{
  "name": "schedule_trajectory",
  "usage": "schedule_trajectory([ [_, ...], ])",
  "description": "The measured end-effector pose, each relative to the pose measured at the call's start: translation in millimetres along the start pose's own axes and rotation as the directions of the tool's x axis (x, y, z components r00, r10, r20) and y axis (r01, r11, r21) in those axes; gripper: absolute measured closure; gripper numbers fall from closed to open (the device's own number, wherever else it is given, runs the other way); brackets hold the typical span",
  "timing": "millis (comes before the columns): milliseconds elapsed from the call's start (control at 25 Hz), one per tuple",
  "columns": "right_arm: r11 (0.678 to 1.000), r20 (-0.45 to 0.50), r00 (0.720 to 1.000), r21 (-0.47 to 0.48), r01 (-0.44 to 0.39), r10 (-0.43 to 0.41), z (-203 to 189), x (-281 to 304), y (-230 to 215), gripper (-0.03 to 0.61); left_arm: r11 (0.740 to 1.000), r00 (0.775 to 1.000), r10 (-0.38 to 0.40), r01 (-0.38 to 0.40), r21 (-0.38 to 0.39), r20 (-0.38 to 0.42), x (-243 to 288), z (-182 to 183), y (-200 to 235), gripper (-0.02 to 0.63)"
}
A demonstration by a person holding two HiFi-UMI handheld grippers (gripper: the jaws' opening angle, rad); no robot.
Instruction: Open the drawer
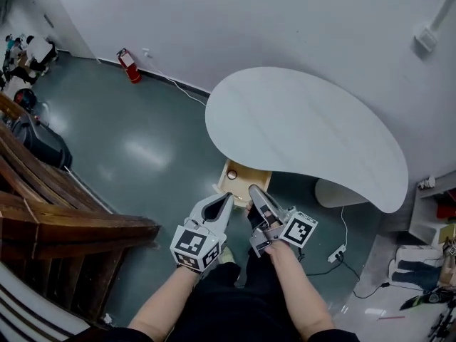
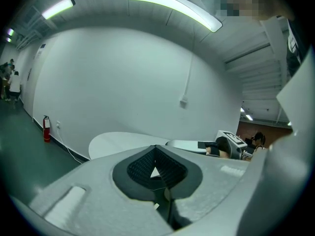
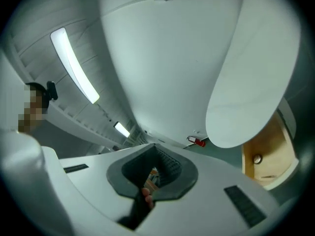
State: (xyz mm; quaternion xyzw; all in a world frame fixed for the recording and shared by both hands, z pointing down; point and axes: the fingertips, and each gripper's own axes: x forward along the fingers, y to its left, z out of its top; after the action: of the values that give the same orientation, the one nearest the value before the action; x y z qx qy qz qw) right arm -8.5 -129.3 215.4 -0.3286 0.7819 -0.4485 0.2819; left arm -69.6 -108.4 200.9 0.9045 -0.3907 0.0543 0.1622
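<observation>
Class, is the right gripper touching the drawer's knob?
Apart. In the right gripper view the knob sits well off to the side of the shut right gripper, with green floor showing between them.

Landmark = white table [image 1: 306, 130], kidney-shaped, set vs. the wall. I see a red fire extinguisher [image 1: 129, 65] well left of table, at wall foot. White cable [image 1: 178, 85] runs along the wall betw. extinguisher and table. Wooden slatted structure [image 1: 50, 212] far left of table. Power strip [image 1: 335, 254] on the floor near table's right end. Wall box [image 1: 425, 40] above table's right end.
</observation>
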Motion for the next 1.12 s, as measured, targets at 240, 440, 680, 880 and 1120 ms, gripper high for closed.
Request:
schedule_trajectory([
  [240,0.996,-0.011,1.0,-0.091,-0.008,0.007,29.4,5.1,40.5,0.563,1.0,0.998,-0.014,0.012,0.025,0.065,-4.4,44.6,-15.6,0.607],
  [440,0.982,-0.018,0.999,-0.187,-0.035,0.033,44.6,11.9,69.2,0.563,0.999,0.994,-0.018,0.014,0.039,0.105,-7.2,68.5,-20.3,0.607],
  [680,0.964,-0.032,0.999,-0.262,-0.044,0.037,52.1,10.5,86.8,0.563,0.999,0.991,-0.007,0.001,0.051,0.134,-11.3,87.9,-20.8,0.607],
  [880,0.956,-0.037,0.998,-0.288,-0.051,0.042,54.3,10.0,95.2,0.563,0.999,0.989,-0.002,-0.005,0.051,0.146,-13.4,92.6,-24.3,0.607],
  [1120,0.952,-0.043,0.998,-0.301,-0.048,0.037,49.6,15.1,101.7,0.563,0.998,0.987,0.004,-0.013,0.054,0.162,-19.5,99.5,-22.3,0.607],
])
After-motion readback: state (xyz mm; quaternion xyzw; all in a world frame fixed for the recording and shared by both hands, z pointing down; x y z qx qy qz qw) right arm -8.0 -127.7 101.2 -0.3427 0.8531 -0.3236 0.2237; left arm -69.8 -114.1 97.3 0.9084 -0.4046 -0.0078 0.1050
